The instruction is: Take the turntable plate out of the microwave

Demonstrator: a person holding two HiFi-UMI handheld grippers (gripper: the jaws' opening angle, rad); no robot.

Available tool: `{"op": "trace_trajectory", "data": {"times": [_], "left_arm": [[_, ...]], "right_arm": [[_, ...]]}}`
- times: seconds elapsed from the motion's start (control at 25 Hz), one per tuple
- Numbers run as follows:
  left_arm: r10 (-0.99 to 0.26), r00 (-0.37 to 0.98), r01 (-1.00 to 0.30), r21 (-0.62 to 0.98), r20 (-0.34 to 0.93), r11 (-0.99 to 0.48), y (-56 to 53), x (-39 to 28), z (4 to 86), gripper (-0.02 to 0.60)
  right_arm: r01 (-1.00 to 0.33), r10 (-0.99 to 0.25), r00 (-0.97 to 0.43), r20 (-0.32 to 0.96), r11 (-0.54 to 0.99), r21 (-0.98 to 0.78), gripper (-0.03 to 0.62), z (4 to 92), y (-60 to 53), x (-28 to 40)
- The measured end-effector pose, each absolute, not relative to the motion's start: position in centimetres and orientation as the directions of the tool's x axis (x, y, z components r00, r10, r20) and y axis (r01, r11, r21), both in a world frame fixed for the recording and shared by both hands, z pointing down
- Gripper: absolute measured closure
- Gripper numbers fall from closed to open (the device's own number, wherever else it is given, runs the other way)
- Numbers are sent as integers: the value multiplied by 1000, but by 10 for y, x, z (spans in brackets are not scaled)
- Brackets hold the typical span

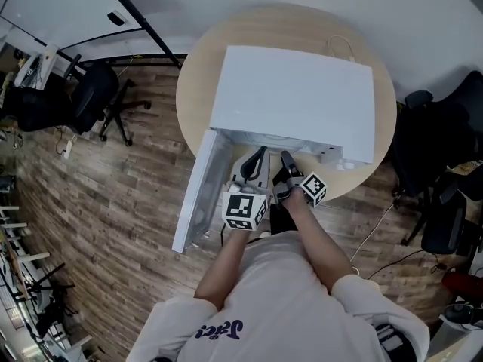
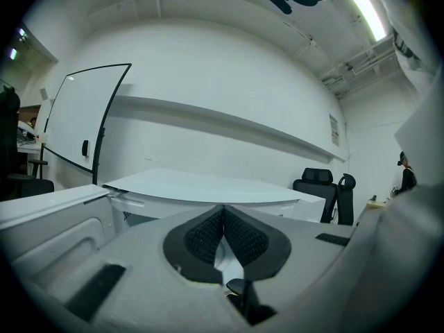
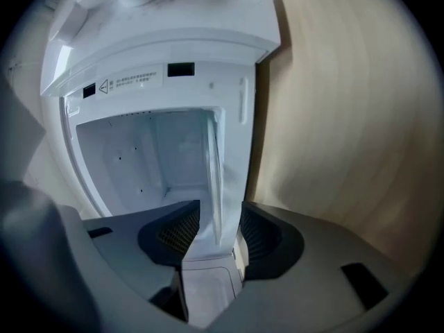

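Note:
The white microwave [image 1: 294, 100] stands on a round wooden table [image 1: 196, 74] with its door [image 1: 198, 194] swung open to the left. In the right gripper view, which is rolled on its side, the clear turntable plate [image 3: 214, 172] shows edge-on in the cavity [image 3: 139, 165]. My right gripper [image 3: 220, 217] is open and straddles the plate's rim, with gaps on both sides. My left gripper [image 2: 223, 217] is shut on nothing and points over the microwave's top [image 2: 208, 186]. Both the left gripper [image 1: 259, 157] and the right gripper [image 1: 285, 159] sit at the cavity mouth, side by side.
The open door juts out past the table edge at my left. A looped cable [image 1: 341, 47] lies on the table behind the microwave. Office chairs stand at the left [image 1: 94, 96] and right [image 1: 438, 149] on the wood floor. A whiteboard [image 2: 76, 123] leans on the far wall.

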State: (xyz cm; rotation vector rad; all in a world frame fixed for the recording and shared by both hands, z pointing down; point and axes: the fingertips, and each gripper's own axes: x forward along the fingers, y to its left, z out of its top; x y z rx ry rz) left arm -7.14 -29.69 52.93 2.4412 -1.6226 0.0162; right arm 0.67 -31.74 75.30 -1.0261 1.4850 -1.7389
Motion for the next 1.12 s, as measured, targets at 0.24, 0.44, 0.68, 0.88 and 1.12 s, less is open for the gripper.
{"op": "trace_trajectory", "data": {"times": [0.24, 0.44, 0.68, 0.88, 1.12], "left_arm": [[-914, 376, -922, 166, 155, -351, -293, -81, 539, 565], [-915, 364, -925, 184, 175, -333, -292, -85, 548, 565], [-906, 362, -909, 299, 222, -290, -285, -91, 572, 565], [-878, 375, -891, 378, 299, -252, -273, -94, 609, 565], [-821, 374, -910, 343, 431, -234, -260, -90, 657, 565]], "right_arm": [[-38, -859, -485, 164, -166, -985, 428, 748, -332, 3], [-68, -850, -482, 213, -206, -976, 536, 752, -334, 4], [-31, -861, -470, 195, -204, -978, 551, 752, -328, 4], [-24, -856, -481, 187, -200, -979, 551, 750, -316, 1], [-19, -845, -494, 203, -223, -975, 551, 752, -301, 1]]}}
